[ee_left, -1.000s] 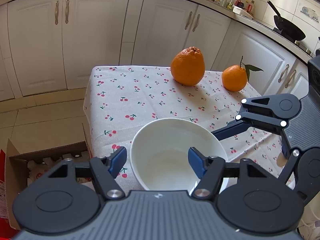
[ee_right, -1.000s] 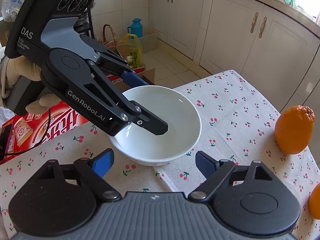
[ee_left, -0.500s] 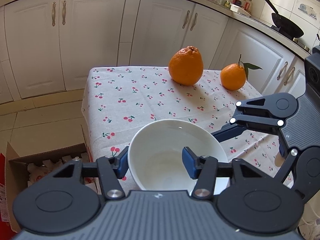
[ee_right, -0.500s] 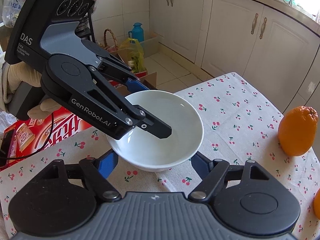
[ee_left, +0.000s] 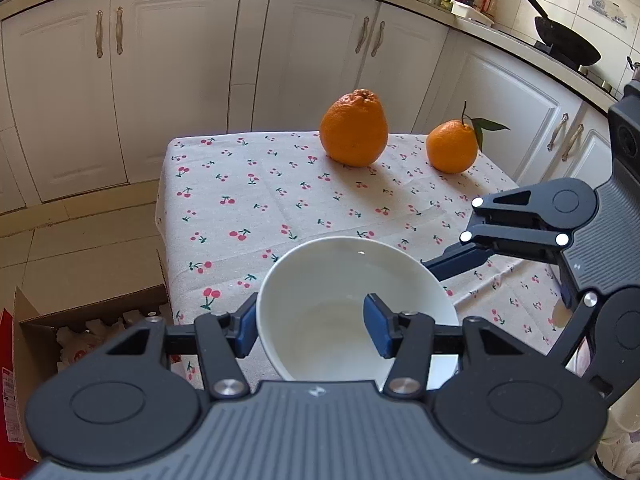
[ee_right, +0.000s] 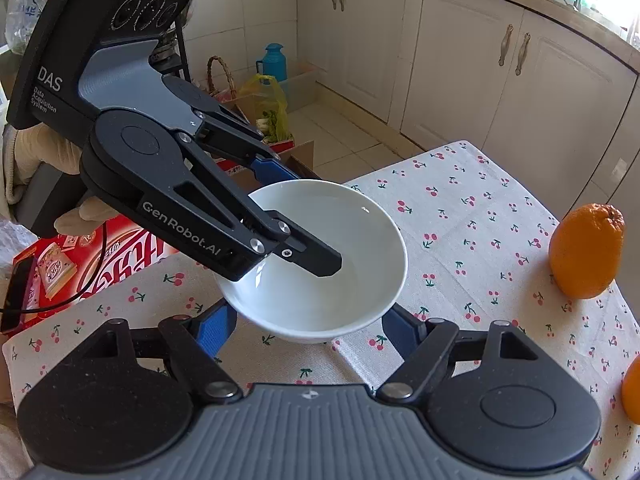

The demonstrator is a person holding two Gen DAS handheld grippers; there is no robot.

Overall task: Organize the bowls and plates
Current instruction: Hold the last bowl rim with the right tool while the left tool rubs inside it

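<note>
Here the left gripper (ee_left: 312, 330) pinches the white bowl's (ee_left: 344, 276) near-left rim; the right gripper (ee_right: 306, 330) straddles it, open. The smooth rim could slip.

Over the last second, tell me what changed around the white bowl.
The left tongs narrowed over the white bowl's rim, one finger inside, one outside; contact isn't clear. The right tongs moved in to flank the bowl's base, wide apart. Both oranges and the cherry tablecloth stayed put.
</note>
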